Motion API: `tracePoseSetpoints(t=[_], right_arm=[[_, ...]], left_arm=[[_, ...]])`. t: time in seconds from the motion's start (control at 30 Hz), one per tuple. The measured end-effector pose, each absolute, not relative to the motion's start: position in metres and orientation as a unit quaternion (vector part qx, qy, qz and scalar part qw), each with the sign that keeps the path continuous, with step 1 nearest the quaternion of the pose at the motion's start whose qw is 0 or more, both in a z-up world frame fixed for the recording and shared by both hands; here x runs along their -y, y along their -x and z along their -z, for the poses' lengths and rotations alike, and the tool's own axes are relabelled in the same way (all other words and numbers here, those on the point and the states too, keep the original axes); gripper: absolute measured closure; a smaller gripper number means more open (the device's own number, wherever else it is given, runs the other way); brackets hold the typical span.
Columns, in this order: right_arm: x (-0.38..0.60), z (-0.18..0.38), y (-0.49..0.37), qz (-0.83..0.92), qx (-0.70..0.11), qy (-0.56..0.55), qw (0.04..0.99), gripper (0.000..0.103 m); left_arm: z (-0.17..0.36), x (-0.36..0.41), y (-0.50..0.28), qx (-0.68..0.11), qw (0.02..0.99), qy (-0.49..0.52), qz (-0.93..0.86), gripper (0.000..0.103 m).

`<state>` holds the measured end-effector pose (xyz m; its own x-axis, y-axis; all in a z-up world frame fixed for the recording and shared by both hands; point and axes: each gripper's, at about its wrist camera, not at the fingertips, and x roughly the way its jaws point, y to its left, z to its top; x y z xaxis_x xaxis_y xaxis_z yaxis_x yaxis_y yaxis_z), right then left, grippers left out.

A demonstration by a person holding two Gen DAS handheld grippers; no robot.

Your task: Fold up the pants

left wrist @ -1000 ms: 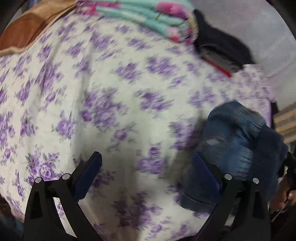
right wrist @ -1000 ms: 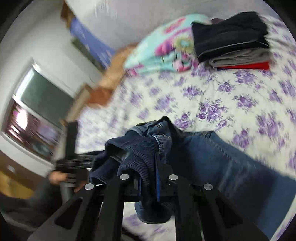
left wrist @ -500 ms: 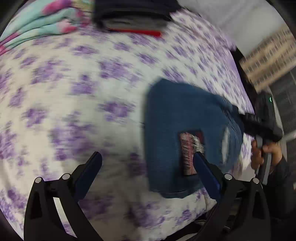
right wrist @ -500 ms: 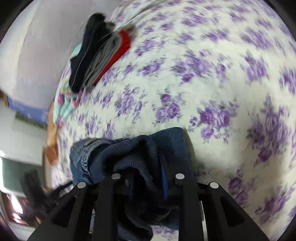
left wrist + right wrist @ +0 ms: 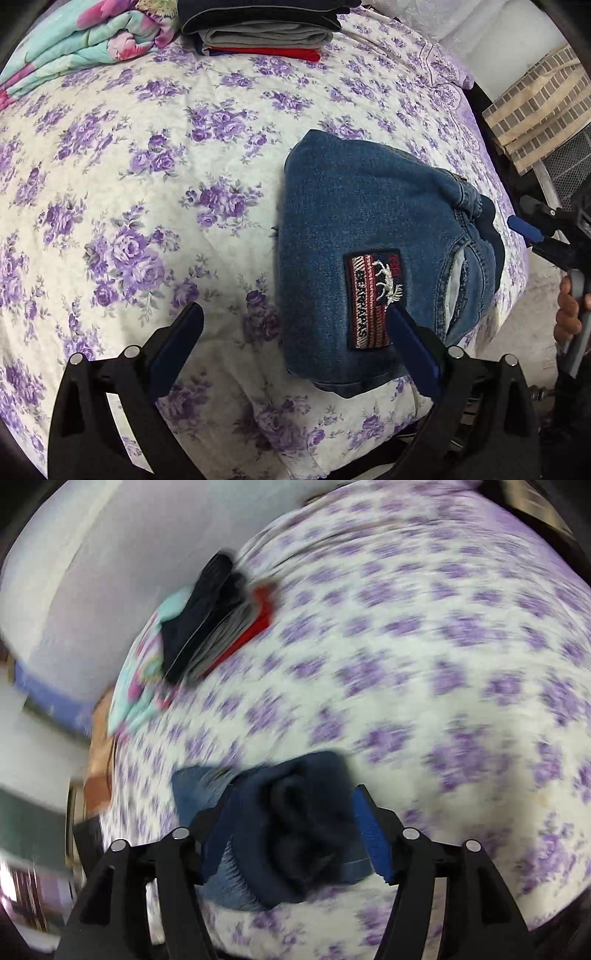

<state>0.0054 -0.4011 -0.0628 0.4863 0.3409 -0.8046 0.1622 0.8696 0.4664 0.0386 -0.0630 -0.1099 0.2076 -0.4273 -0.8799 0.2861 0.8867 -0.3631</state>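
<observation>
The blue jeans (image 5: 373, 236) lie folded in a compact bundle near the bed's front right edge, a red-and-white patch (image 5: 373, 299) facing up. My left gripper (image 5: 291, 339) is open and empty, hovering over the bedsheet with its right finger above the bundle's near edge. My right gripper (image 5: 291, 827) is open, its jaws spread around the bundle's dark bunched end (image 5: 306, 812) without pinching it. It also shows in the left wrist view (image 5: 532, 232), just right of the jeans, held by a hand.
The bed has a white sheet with purple flowers (image 5: 147, 184). A stack of folded clothes, dark, grey and red (image 5: 262, 29), sits at the far side next to a teal floral blanket (image 5: 81, 44). The bed's edge drops off at right (image 5: 517, 280).
My right gripper has opened and let go of the jeans, which now rest folded on the bed. The left view has swung right over the bundle.
</observation>
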Motion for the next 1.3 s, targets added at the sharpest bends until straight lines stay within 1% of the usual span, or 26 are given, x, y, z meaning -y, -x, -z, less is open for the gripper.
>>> tracePoseSetpoints(t=[0.1,0.13,0.17,0.2,0.23,0.27,0.3,0.33,0.37,0.4,0.43,0.47,0.5,0.57,0.63,0.7,0.73,0.77,0.9,0.97,1.03,1.1,1.2,1.27,1.3], right_arm=[[0.366,0.085,-0.017,-0.078,-0.544,-0.226,0.804,0.038],[0.360,0.095,-0.022,-0.074,-0.560,-0.225,0.794,0.041],[0.357,0.104,-0.026,-0.061,-0.568,-0.220,0.791,0.049],[0.359,0.111,-0.031,-0.050,-0.564,-0.223,0.794,0.053],[0.365,0.113,-0.034,-0.045,-0.555,-0.241,0.795,0.062],[0.377,0.109,-0.036,-0.043,-0.537,-0.270,0.798,0.073],[0.381,0.101,-0.036,-0.047,-0.520,-0.270,0.809,0.087],[0.382,0.088,-0.037,-0.061,-0.502,-0.258,0.823,0.096],[0.380,0.081,-0.039,-0.070,-0.500,-0.240,0.829,0.096],[0.378,0.082,-0.042,-0.070,-0.508,-0.224,0.829,0.095],[0.375,0.087,-0.045,-0.066,-0.519,-0.202,0.828,0.092],[0.369,0.095,-0.049,-0.057,-0.531,-0.168,0.829,0.081],[0.364,0.109,-0.053,-0.043,-0.545,-0.125,0.828,0.078],[0.368,0.127,-0.054,-0.036,-0.551,-0.128,0.824,0.079],[0.376,0.128,-0.058,-0.035,-0.550,-0.149,0.821,0.078],[0.374,0.120,-0.055,-0.027,-0.551,-0.126,0.824,0.063],[0.373,0.116,-0.052,-0.019,-0.551,-0.113,0.826,0.039],[0.376,0.108,-0.047,-0.005,-0.548,-0.104,0.830,0.024],[0.387,0.078,-0.026,0.001,-0.510,-0.140,0.849,0.024],[0.376,0.060,-0.022,-0.030,-0.486,-0.131,0.863,0.024],[0.359,0.051,-0.028,-0.060,-0.480,-0.120,0.867,0.024],[0.343,0.048,-0.037,-0.078,-0.481,-0.105,0.867,0.024],[0.329,0.052,-0.048,-0.116,-0.493,-0.102,0.856,0.024],[0.329,0.065,-0.054,-0.115,-0.517,-0.087,0.844,0.029],[0.334,0.082,-0.060,-0.097,-0.546,-0.072,0.829,0.029]], left_arm=[[0.112,0.067,-0.039,-0.589,0.774,0.057,0.226,0.007],[0.113,0.068,-0.038,-0.591,0.773,0.056,0.225,0.007],[0.114,0.069,-0.038,-0.594,0.771,0.054,0.224,0.007],[0.115,0.069,-0.038,-0.595,0.770,0.053,0.224,0.007],[0.116,0.069,-0.038,-0.597,0.770,0.051,0.222,0.007],[0.116,0.068,-0.038,-0.597,0.770,0.050,0.218,0.007],[0.116,0.067,-0.038,-0.595,0.772,0.050,0.217,0.007],[0.115,0.066,-0.037,-0.593,0.774,0.051,0.216,0.007],[0.114,0.064,-0.038,-0.590,0.777,0.052,0.214,0.007],[0.114,0.063,-0.038,-0.588,0.779,0.054,0.210,0.007],[0.115,0.062,-0.040,-0.589,0.780,0.056,0.206,0.007],[0.117,0.063,-0.042,-0.591,0.778,0.058,0.203,0.007],[0.118,0.063,-0.043,-0.593,0.777,0.061,0.202,0.007],[0.120,0.067,-0.047,-0.593,0.776,0.065,0.205,0.007],[0.120,0.071,-0.049,-0.592,0.777,0.059,0.204,0.007],[0.118,0.074,-0.052,-0.593,0.778,0.048,0.199,0.007],[0.117,0.074,-0.053,-0.592,0.779,0.050,0.201,0.007],[0.115,0.073,-0.055,-0.591,0.779,0.053,0.202,0.007],[0.107,0.065,-0.066,-0.584,0.786,0.071,0.190,0.007],[0.104,0.066,-0.074,-0.580,0.789,0.075,0.190,0.007],[0.101,0.070,-0.083,-0.575,0.794,0.065,0.184,0.007],[0.097,0.073,-0.094,-0.569,0.805,0.051,0.162,0.007],[0.095,0.069,-0.109,-0.569,0.809,0.066,0.135,0.007],[0.100,0.068,-0.115,-0.575,0.805,0.073,0.125,0.007],[0.104,0.070,-0.117,-0.581,0.801,0.073,0.122,0.005]])
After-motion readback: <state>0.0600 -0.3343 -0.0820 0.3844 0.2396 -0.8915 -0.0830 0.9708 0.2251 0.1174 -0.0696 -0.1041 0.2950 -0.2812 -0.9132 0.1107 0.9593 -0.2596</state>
